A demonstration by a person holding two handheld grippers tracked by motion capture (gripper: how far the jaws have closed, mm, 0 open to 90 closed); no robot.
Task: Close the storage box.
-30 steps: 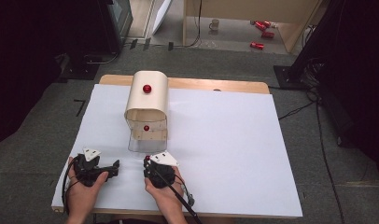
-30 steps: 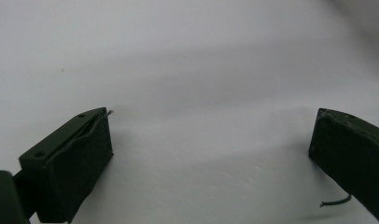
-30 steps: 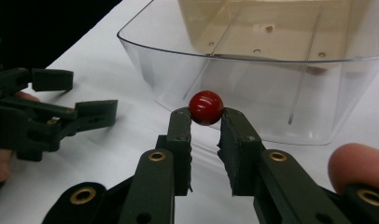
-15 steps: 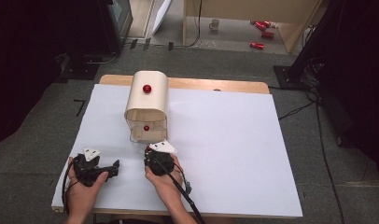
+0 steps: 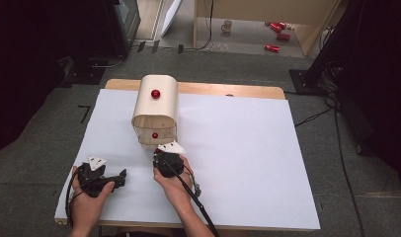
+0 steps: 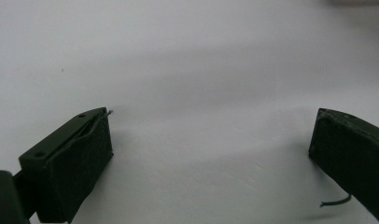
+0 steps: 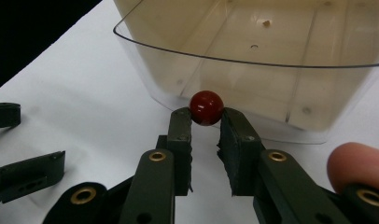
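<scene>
right gripper: jaws pinched on the small round red knob at the front of the clear plastic drawer. in the high view the right gripper sits at the near end of the pale wooden arch-topped box, which stands on the white table and carries a second red knob on top. left gripper rests on the table near its left front edge, well apart from the box; its jaws stand wide apart over bare white surface, holding nothing.

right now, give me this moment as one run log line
right hand-held gripper: shut on red knob of clear drawer | left hand-held gripper: open, over white table | wooden box: upright
</scene>
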